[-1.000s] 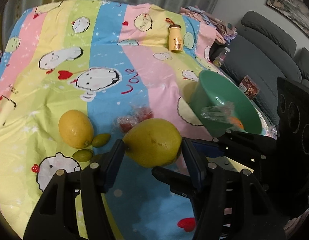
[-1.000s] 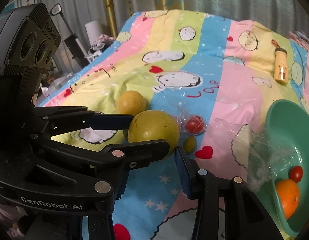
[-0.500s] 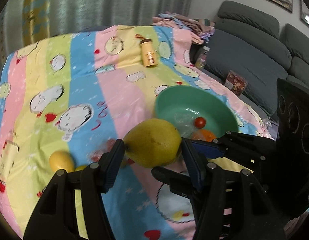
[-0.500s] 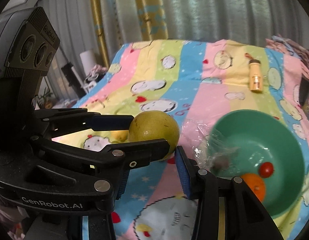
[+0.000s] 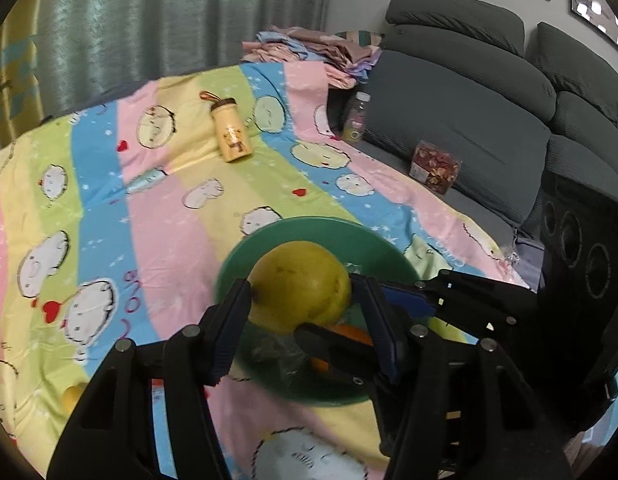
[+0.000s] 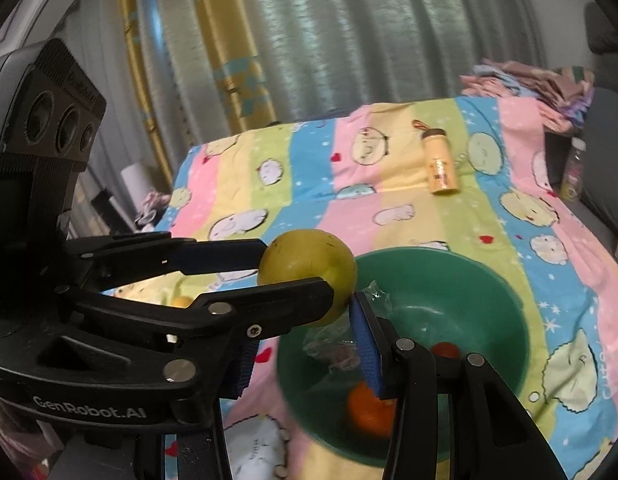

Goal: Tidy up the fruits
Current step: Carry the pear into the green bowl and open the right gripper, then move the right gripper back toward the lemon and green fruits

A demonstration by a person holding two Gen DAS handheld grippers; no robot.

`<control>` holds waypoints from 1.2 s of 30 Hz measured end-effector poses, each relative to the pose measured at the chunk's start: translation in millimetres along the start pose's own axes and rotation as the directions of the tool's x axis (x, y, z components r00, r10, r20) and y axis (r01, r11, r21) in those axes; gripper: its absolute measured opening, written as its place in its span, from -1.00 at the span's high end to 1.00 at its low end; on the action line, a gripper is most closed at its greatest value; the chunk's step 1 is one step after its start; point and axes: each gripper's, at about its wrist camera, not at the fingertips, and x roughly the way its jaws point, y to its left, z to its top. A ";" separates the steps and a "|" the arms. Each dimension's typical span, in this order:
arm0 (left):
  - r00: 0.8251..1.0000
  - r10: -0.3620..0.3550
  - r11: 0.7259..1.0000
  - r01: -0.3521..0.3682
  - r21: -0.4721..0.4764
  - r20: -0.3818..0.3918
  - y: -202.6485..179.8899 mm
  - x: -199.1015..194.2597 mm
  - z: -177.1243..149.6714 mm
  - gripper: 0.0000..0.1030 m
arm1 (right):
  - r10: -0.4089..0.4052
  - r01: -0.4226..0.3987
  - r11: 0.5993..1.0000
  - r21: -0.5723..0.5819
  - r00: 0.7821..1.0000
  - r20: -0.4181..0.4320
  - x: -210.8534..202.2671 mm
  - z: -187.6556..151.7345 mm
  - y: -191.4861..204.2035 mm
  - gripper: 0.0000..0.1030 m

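A large yellow-green fruit (image 5: pixel 299 286) hangs just above the near rim of the green bowl (image 5: pixel 309 225). My left gripper (image 5: pixel 301 294) has a pad pressed on each side of it, and its jaws are closing. The right gripper (image 6: pixel 305 332) reaches in from the right. Its jaws stand apart, straddling the left gripper's finger under the fruit (image 6: pixel 309 268). One right pad (image 6: pixel 363 340) sits by the fruit's lower edge. Inside the bowl (image 6: pixel 469 280) lie an orange (image 6: pixel 365 408), a small red tomato (image 6: pixel 443 348) and crumpled clear plastic (image 6: pixel 333 346).
A small yellow fruit (image 5: pixel 71 396) stays on the striped cartoon cloth (image 5: pixel 109 220) at the left. A yellow bottle (image 5: pixel 231 136) lies farther back. The grey sofa (image 5: pixel 469 120) on the right holds a drink bottle (image 5: pixel 355 118) and a snack pack (image 5: pixel 435 166). Folded clothes (image 5: pixel 309 48) are behind.
Both grippers have carried the large fruit up and to the right, from over the loose fruits on the cloth to above the green bowl. The loose fruits have slid away to the left.
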 end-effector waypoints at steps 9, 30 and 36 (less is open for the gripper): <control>0.996 -0.054 0.998 0.052 -0.030 -0.067 -7.1 42.1 -0.7 0.21 | 0.004 0.002 0.997 0.077 0.997 -0.077 21.6 -11.9 -26.8 0.32; 0.974 0.210 0.896 -0.159 -0.414 0.082 111.7 -59.1 -58.5 -0.97 | -0.116 0.118 0.990 0.079 0.993 -0.029 1.2 -12.8 -32.1 -0.15; 0.932 0.354 0.822 -0.273 -0.499 0.073 145.0 -104.6 -94.2 -0.99 | -0.051 0.051 0.998 0.022 0.999 -0.017 -2.0 -12.7 -6.3 -0.15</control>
